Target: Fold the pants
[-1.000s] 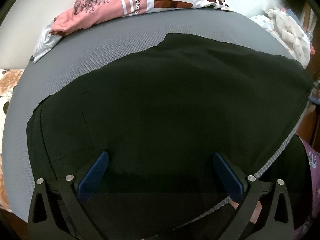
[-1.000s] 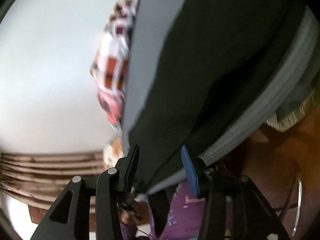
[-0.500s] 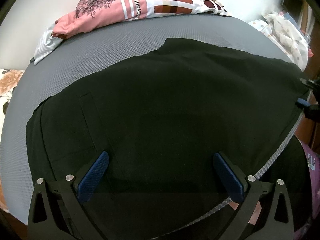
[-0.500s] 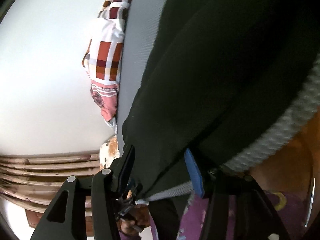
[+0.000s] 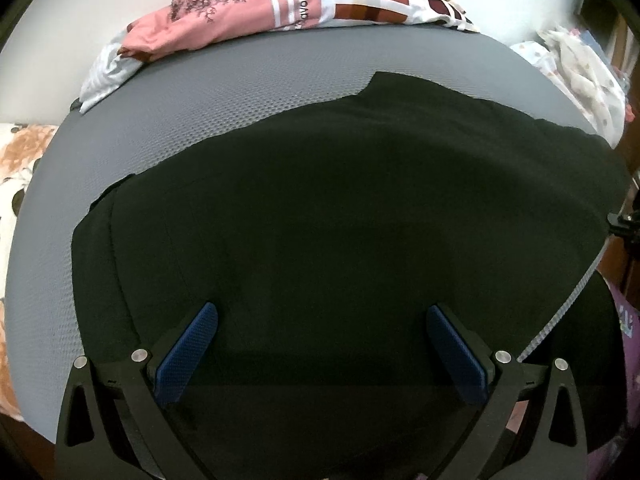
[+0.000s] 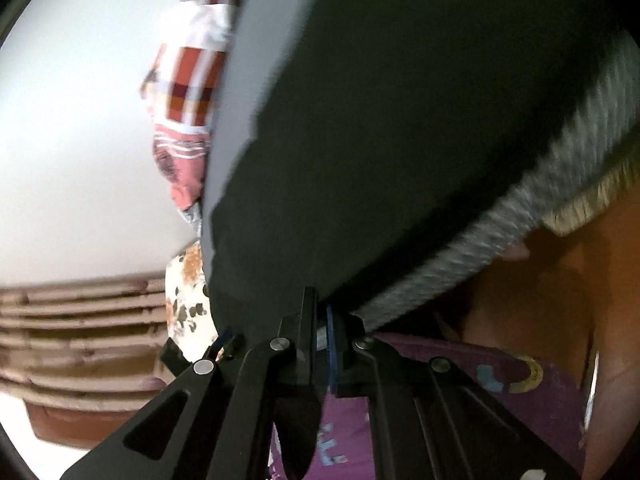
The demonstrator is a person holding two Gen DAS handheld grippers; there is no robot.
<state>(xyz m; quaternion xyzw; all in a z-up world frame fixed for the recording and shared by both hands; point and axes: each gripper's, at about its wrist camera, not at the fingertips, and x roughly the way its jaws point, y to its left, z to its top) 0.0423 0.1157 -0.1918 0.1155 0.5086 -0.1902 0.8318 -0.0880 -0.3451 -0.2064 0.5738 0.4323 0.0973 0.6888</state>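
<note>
Left wrist view: the left tool [image 5: 322,346] hovers with its blue fingers [image 5: 188,354] spread wide over the black pants [image 5: 340,220], gripping nothing. The pants lie flat across a grey mat [image 5: 240,80], one end draping over the near edge. A pile of pink and checked clothes [image 5: 288,0] sits at the mat's far side.

Right wrist view: blurred. The right tool [image 6: 322,340] is pressed together, pinching the edge of the pants [image 6: 400,140] at the rim of the mat [image 6: 540,200].
</note>
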